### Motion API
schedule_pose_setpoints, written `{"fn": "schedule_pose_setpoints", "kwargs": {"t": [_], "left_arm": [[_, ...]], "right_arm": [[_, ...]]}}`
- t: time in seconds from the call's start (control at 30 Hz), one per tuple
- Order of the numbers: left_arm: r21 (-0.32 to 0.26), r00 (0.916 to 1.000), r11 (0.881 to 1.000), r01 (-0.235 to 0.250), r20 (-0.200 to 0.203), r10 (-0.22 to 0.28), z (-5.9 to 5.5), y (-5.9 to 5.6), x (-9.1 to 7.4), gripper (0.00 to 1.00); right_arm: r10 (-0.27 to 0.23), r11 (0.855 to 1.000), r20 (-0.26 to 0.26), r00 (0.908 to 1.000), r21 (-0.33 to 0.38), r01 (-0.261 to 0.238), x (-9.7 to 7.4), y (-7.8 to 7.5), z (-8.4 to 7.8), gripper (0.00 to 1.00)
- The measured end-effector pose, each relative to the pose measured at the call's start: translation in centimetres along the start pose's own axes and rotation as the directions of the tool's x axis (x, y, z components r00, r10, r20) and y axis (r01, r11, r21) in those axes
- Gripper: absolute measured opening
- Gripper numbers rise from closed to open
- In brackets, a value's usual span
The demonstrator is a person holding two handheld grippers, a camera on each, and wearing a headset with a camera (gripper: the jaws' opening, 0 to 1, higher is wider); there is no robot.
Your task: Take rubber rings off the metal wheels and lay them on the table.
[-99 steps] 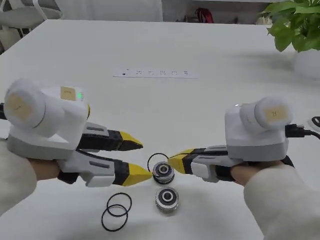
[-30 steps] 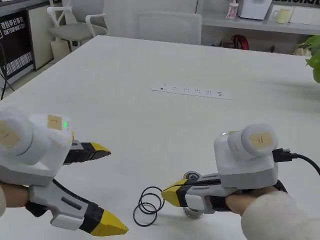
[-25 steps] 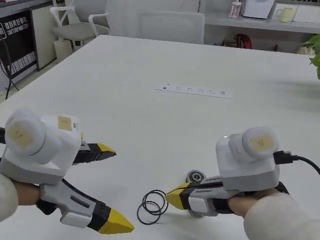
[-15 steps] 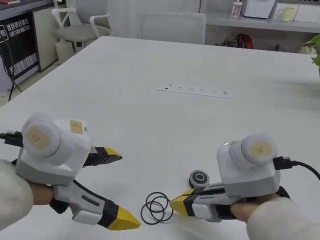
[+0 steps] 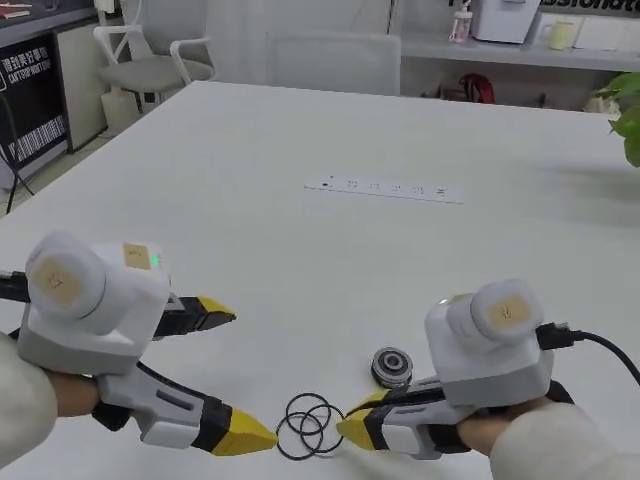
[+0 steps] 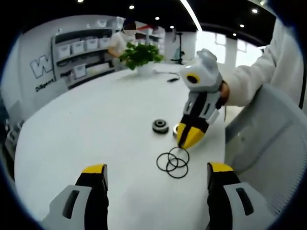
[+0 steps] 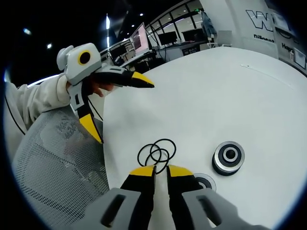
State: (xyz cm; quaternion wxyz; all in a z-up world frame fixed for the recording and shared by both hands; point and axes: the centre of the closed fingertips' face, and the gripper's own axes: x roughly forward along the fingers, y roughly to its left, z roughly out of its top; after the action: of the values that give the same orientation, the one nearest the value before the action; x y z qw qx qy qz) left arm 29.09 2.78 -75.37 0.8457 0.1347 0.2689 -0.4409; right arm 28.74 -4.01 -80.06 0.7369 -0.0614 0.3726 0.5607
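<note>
Three black rubber rings [image 5: 310, 425] lie overlapped on the white table [image 5: 350, 250] near its front edge. A bare metal wheel [image 5: 392, 366] lies flat just right of them. In the right gripper view the rings [image 7: 157, 152] sit right in front of my right gripper [image 7: 161, 171], whose jaws are shut with nothing between them; a second wheel [image 7: 205, 182] peeks out beside its right jaw. My left gripper [image 5: 235, 375] stands wide open left of the rings [image 6: 173, 162], holding nothing. The right gripper [image 6: 192, 136] points its tip at the rings' far side.
A white power strip [image 5: 385, 188] lies mid-table. A potted plant [image 5: 625, 120] stands at the far right edge. Chairs [image 5: 335, 62] stand behind the far side. A mesh chair back [image 7: 53, 158] is close to the table's near edge.
A third ring now lies on the table with the other two. The left gripper has opened wide. The right gripper's tip has stayed by the rings while the head camera shifted.
</note>
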Motion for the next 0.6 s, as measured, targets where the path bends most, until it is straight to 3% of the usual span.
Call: {"fn": "schedule_pose_setpoints", "kwargs": {"t": [0.2, 0.6], "left_arm": [[0.003, 1.0, 1.0, 0.004, -0.001, -0.004, 0.0, -0.1, 0.1, 0.87], [-0.003, 0.9999, 1.0, 0.009, 0.008, -0.009, 0.3, -0.4, 0.2, 0.87]], "right_arm": [[-0.011, 1.0, 0.01, 0.9999, -0.017, 0.011, -0.7, -0.1, 0.3, 0.1], [-0.048, 0.999, 0.114, 0.9923, -0.014, 0.05, -3.6, -1.7, 1.7, 0.21]]}}
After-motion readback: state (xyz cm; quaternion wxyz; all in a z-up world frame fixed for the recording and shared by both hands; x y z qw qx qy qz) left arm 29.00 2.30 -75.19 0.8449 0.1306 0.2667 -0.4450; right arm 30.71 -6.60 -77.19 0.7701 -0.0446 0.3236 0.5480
